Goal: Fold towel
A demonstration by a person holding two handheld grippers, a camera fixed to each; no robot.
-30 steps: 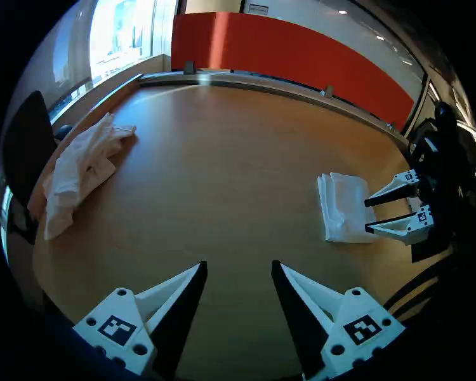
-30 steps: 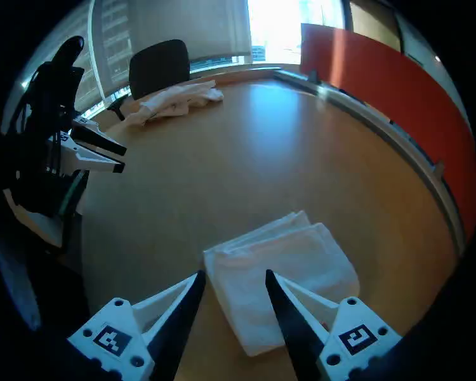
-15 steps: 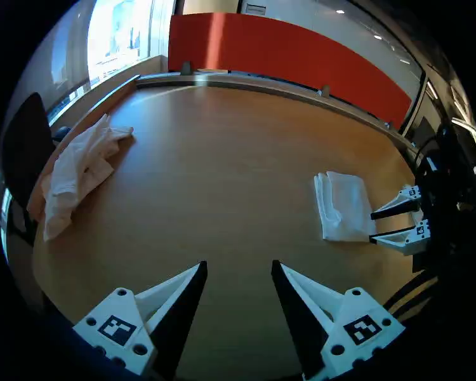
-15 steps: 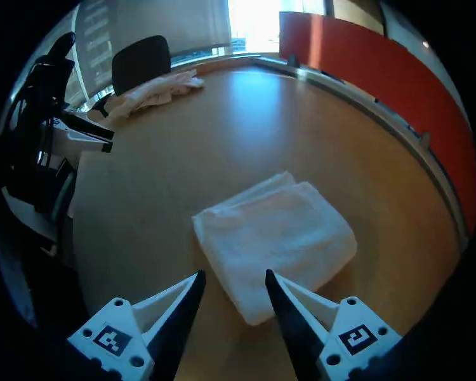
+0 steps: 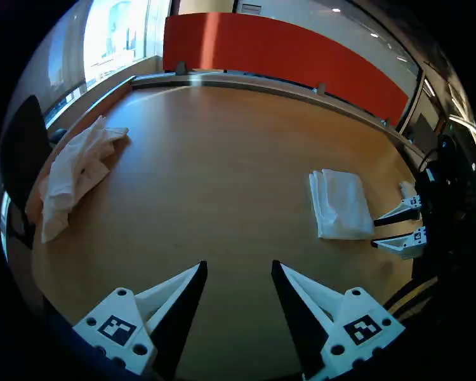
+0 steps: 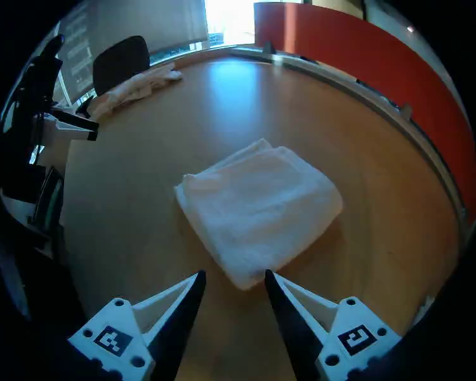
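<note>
A white towel (image 6: 258, 204) lies folded into a thick rectangle on the wooden table (image 6: 251, 108), its near corner just ahead of my right gripper (image 6: 234, 283), which is open with nothing between its fingers. In the left gripper view the same folded towel (image 5: 340, 203) rests at the right of the table, with the right gripper (image 5: 396, 232) just beyond its edge. My left gripper (image 5: 238, 273) hovers open over bare wood, far from the towel. The left gripper (image 6: 76, 125) also appears at the far left of the right gripper view.
A crumpled white cloth (image 5: 73, 171) lies at the table's left edge beside a dark chair (image 5: 19, 152); the right gripper view has that cloth (image 6: 133, 89) and chair (image 6: 119, 58) too. A red partition (image 5: 282, 54) runs along the table's far side. A window (image 5: 114, 32) stands behind.
My right gripper has drawn back from the folded towel, whose corner was between its fingers and now lies ahead of them. The left gripper has barely shifted.
</note>
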